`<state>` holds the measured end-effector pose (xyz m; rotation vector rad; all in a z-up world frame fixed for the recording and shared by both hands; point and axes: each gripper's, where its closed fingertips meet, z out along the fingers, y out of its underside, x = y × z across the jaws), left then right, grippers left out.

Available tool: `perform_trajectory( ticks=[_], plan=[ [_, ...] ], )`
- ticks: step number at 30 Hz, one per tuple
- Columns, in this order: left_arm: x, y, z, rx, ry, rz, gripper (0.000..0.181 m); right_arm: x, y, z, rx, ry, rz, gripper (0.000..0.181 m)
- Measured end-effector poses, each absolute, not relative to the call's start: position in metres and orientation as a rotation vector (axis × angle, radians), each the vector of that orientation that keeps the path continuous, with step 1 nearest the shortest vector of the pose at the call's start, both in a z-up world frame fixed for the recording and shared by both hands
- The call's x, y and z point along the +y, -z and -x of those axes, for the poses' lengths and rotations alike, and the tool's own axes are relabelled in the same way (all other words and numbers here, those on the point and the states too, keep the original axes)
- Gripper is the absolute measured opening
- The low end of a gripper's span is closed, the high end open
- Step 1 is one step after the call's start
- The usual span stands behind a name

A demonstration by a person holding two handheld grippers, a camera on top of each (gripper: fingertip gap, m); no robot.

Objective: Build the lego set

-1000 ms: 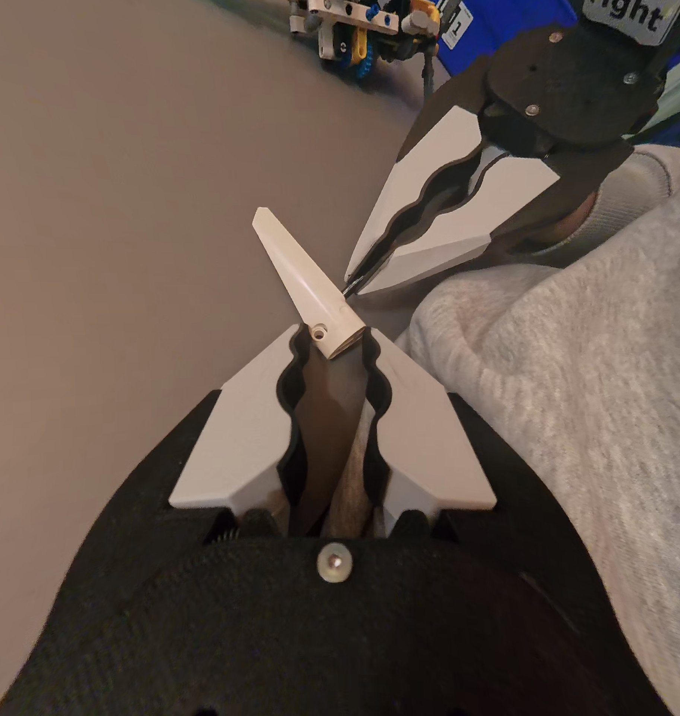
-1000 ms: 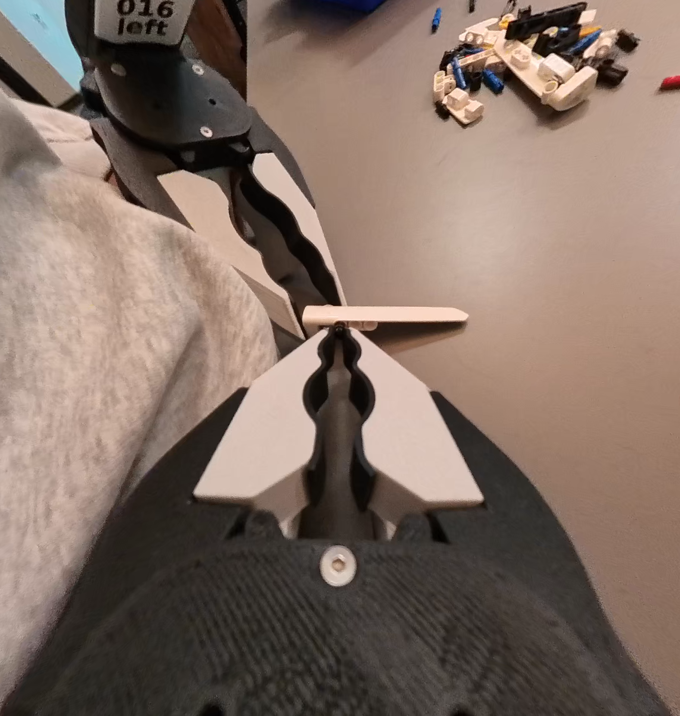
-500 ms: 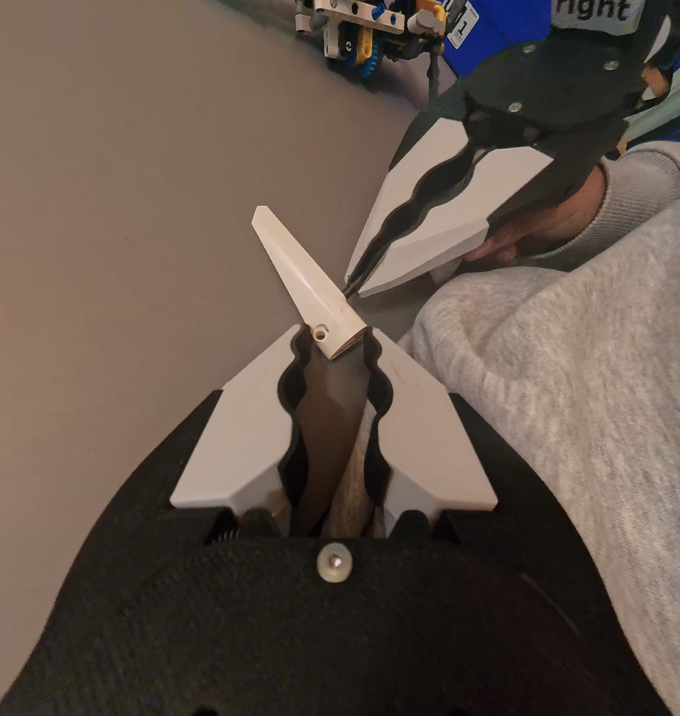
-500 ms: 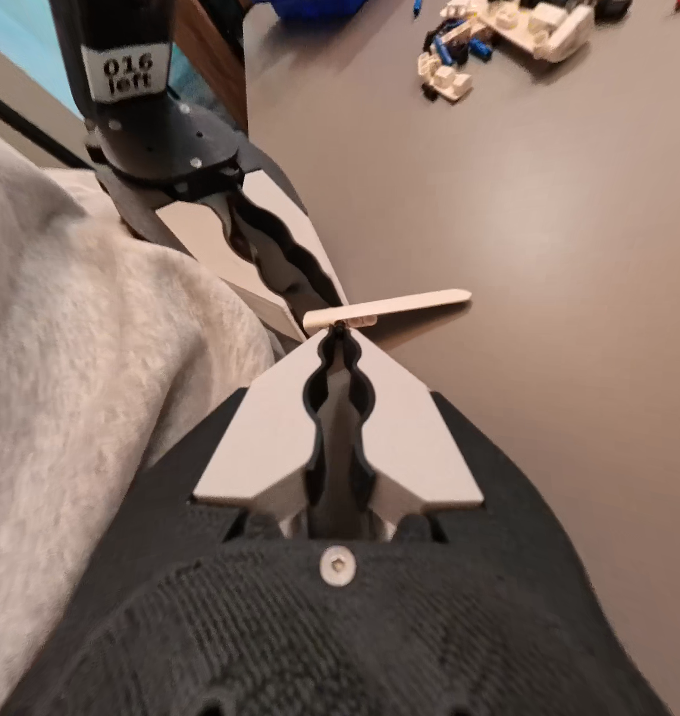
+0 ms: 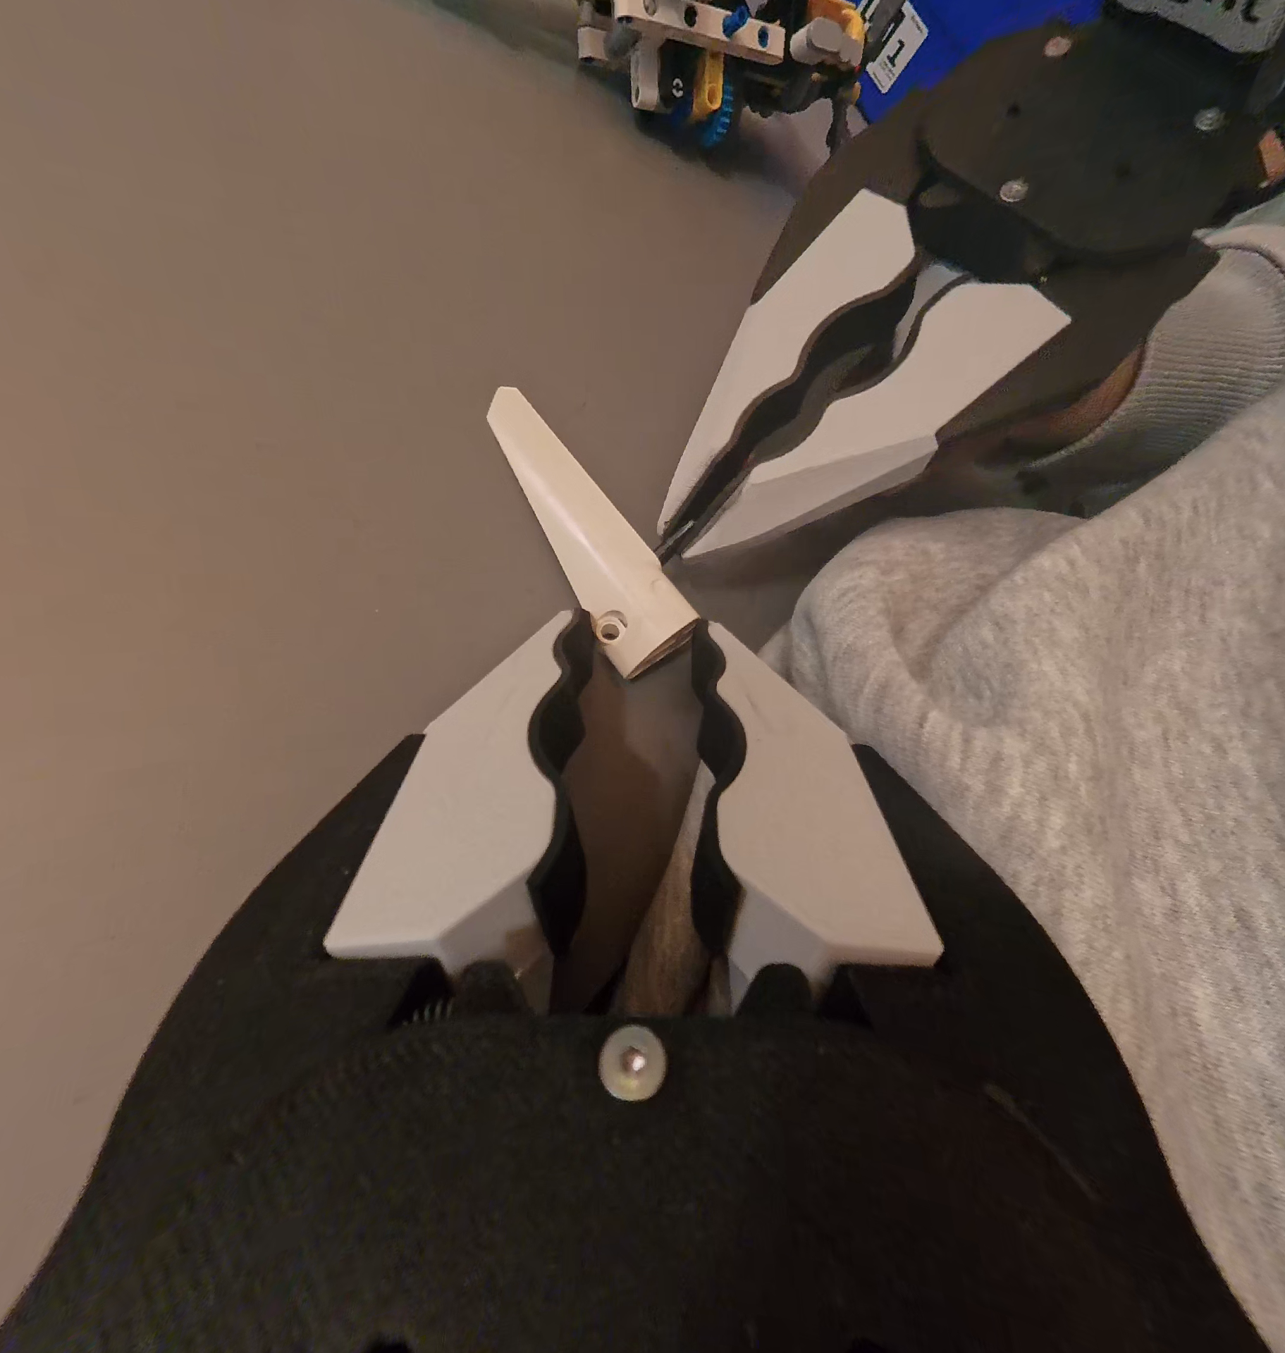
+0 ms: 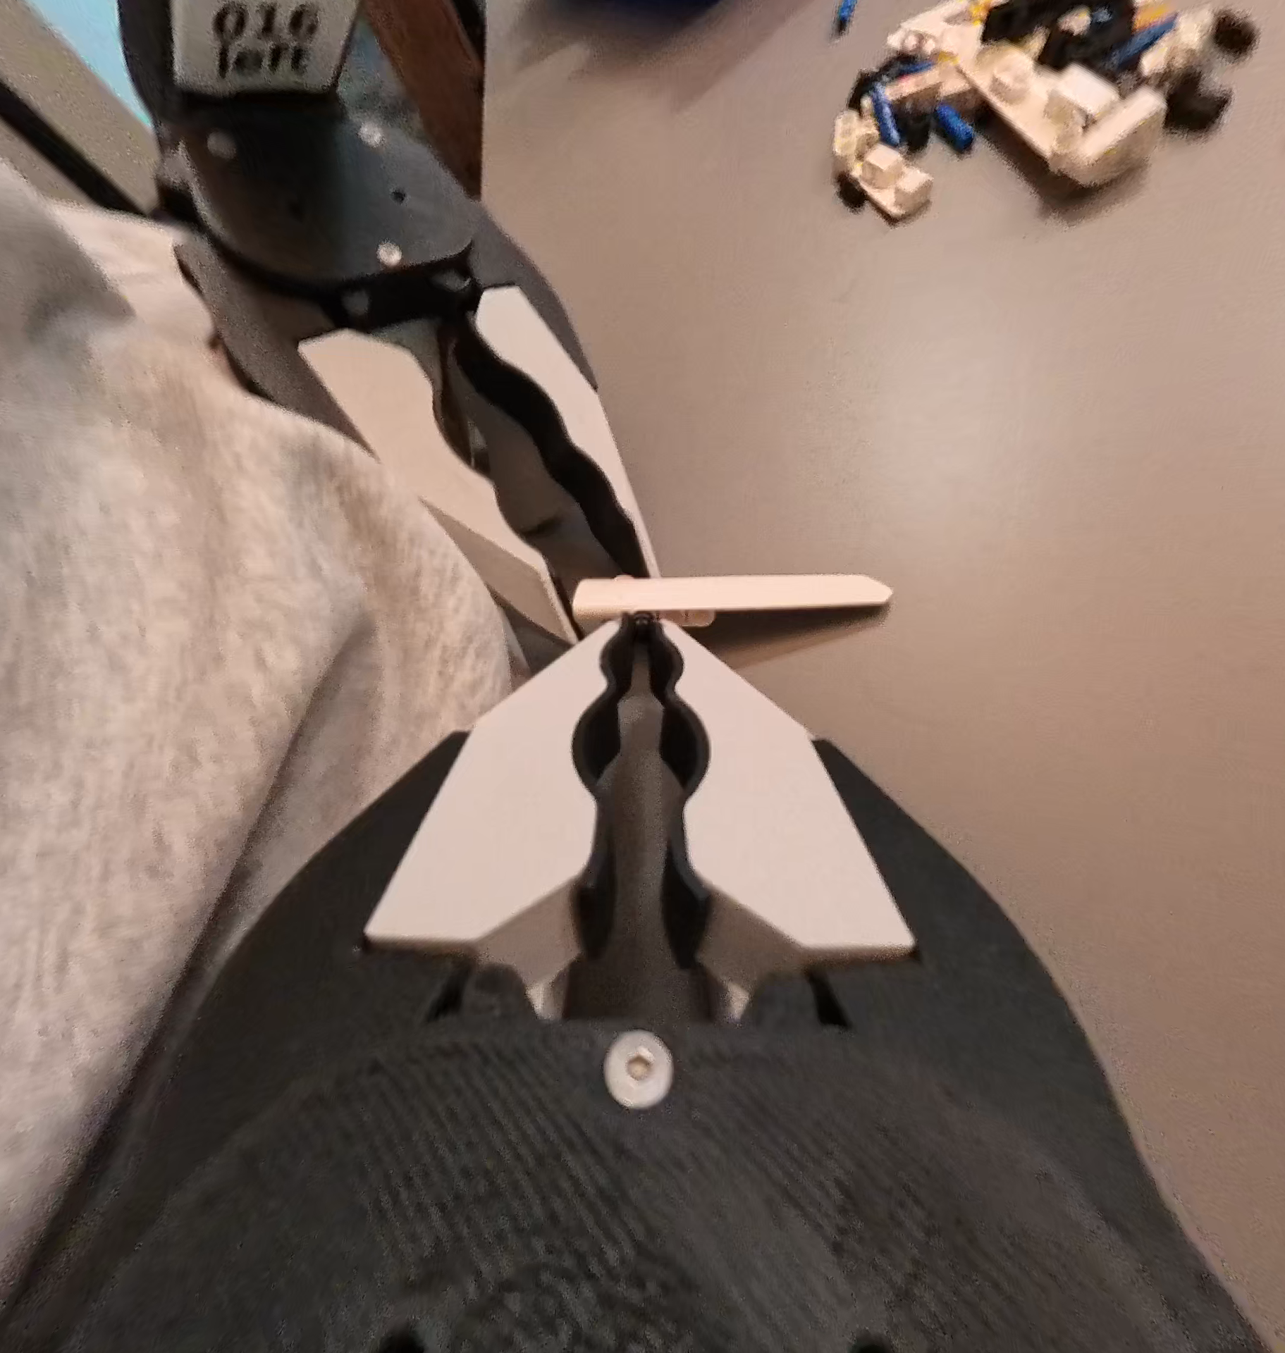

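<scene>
One white blade piece (image 5: 579,528) clamped in left gripper (image 5: 635,644), right gripper (image 6: 645,624) pinching one black pin (image 5: 670,540).

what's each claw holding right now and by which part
Left claw grips the white tapered blade piece by its wide end. Right claw pinches a small black pin against the blade's side.

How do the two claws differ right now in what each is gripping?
The left claw clamps the white blade piece by its thick end, jaws held apart by it; the right claw is pinched nearly shut on a small black pin. The left claw's load sticks far out; the right claw's barely shows. Both meet at the blade's base.
</scene>
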<state>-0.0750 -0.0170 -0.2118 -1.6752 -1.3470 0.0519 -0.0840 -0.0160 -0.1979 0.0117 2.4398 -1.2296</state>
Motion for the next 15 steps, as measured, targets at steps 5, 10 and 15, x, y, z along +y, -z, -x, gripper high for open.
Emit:
perform_trajectory(
  ticks=[5,10,15],
  plan=[
    [-0.0172,0.2119,0.0752,-1.349,-0.052,1.674,0.026,-0.0163,0.1983,0.0847,2.292,1.157,-0.298,0.003],
    [-0.0146,0.2112,0.0750,-1.334,-0.029,1.676,0.027,-0.0187,0.2003,0.0832,2.342,1.162,-0.227,0.003],
    [-0.0148,0.2098,0.0757,-1.338,-0.026,1.652,0.027,-0.0190,0.1991,0.0841,2.422,1.187,-0.148,0.003]
  ],
)
